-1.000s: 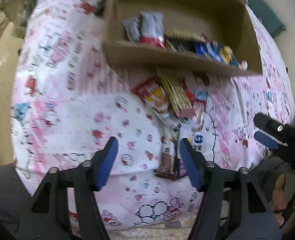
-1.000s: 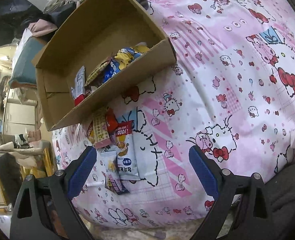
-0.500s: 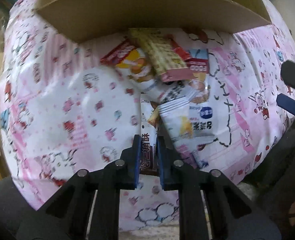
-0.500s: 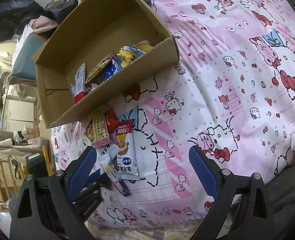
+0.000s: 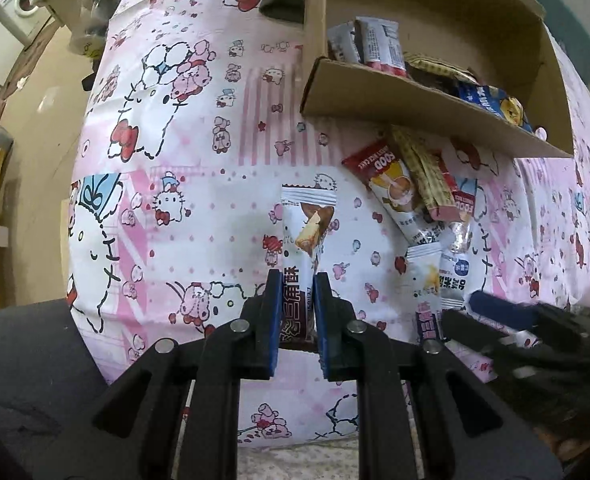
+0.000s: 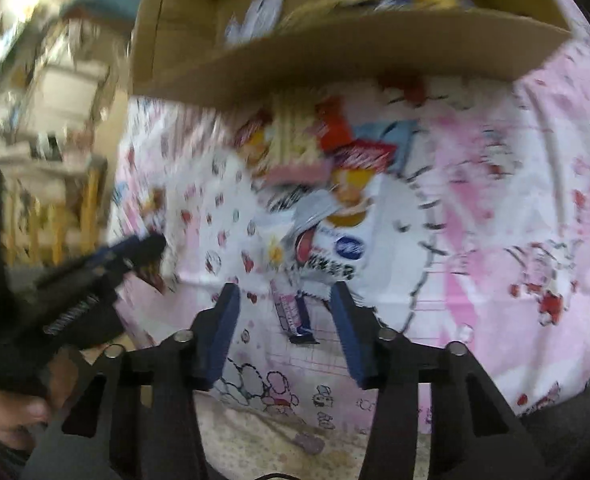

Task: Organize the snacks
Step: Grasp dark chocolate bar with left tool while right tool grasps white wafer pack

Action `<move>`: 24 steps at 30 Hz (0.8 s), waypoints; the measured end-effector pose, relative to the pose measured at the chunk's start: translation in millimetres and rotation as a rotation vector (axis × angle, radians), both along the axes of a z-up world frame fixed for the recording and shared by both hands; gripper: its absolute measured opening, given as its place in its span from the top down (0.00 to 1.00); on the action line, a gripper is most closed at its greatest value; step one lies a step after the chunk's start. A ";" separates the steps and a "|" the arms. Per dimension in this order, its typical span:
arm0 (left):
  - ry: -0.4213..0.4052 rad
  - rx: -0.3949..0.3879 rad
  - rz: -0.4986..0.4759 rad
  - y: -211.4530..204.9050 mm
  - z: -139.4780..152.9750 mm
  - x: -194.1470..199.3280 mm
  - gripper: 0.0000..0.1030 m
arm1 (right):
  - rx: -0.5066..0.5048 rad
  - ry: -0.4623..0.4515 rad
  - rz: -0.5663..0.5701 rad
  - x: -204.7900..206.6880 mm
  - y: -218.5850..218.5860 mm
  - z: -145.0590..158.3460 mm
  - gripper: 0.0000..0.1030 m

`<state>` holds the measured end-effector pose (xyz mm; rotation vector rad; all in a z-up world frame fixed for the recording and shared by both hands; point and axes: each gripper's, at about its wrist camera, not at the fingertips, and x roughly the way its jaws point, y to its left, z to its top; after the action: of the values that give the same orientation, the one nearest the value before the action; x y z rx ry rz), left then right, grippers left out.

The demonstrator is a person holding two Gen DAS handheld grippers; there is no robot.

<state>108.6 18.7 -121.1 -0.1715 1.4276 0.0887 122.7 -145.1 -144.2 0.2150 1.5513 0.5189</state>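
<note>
Two grippers: left gripper [image 5: 297, 280] clamps wafer packet [image 5: 304, 236]; right gripper [image 6: 285, 304] spread over pile [image 6: 315, 184] beside box [image 6: 335, 56].

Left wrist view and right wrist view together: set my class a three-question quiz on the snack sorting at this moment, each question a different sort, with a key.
1. True or false: the left hand-held gripper is shut on a brown-and-white wafer packet.
2. Multiple choice: where do the loose snack packets lie? A) inside the cardboard box B) on the pink cartoon bedsheet, just in front of the box C) on the floor
3. Fill in: the right hand-held gripper is ____, with a narrow pink packet on the sheet between its fingers.

Key: 1 true; 2 B; 3 open
</note>
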 end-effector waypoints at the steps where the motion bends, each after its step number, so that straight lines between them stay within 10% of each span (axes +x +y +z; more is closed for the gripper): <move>1: -0.002 0.001 0.000 2.7 1.1 -0.4 0.88 | -0.015 0.003 0.018 -1.2 6.0 -5.3 0.56; 4: -0.004 0.003 0.002 7.0 1.2 2.9 0.88 | -0.053 0.022 0.066 -5.2 18.2 -20.8 0.83; 24: -0.135 0.027 0.007 -8.4 36.0 6.6 0.88 | 0.199 -0.144 -0.096 -0.4 -33.5 59.2 0.83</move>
<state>115.2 10.3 -85.0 -0.1573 1.2908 0.1002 122.3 -178.6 -85.0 0.3940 1.3434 0.6004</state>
